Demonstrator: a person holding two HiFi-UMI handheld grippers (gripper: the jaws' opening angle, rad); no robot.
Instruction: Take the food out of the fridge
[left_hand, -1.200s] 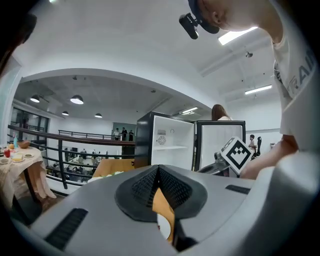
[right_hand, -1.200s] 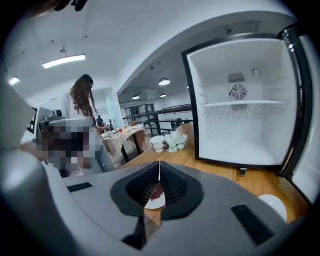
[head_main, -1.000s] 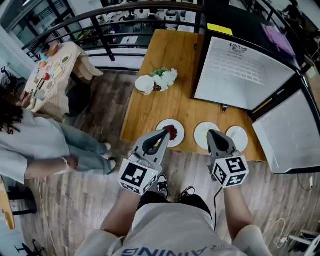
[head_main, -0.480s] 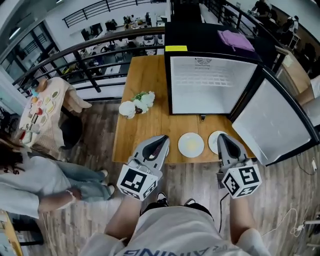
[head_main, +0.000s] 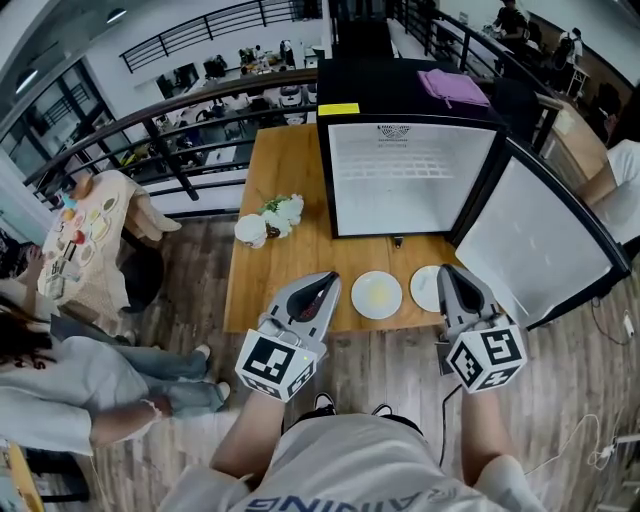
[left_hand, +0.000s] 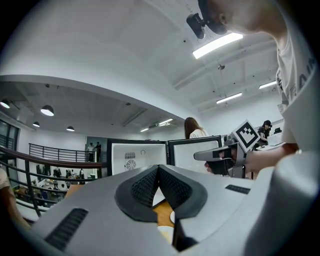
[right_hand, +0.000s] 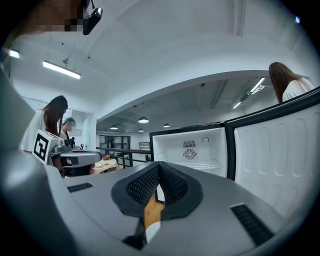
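The small black fridge (head_main: 410, 175) stands open on the wooden table (head_main: 290, 165), and its white inside shows no food. Its door (head_main: 535, 240) is swung out to the right. In front of it lie two white plates, one (head_main: 377, 295) in full view and one (head_main: 426, 288) partly behind my right gripper. My left gripper (head_main: 328, 280) hangs over the table's near edge, shut and empty. My right gripper (head_main: 446, 270) is also shut and holds nothing. Both point level at the fridge (right_hand: 192, 150), whose bare shelf shows in the right gripper view.
A white flower arrangement (head_main: 270, 218) sits on the table left of the fridge. A purple cloth (head_main: 452, 86) lies on the fridge top. A black railing (head_main: 190, 110) runs behind the table. A seated person (head_main: 80, 395) is at the left, and other people stand in the background.
Both grippers have risen and the view has swung towards the fridge front. The plate with red food seen a second ago no longer shows; the left gripper covers that spot.
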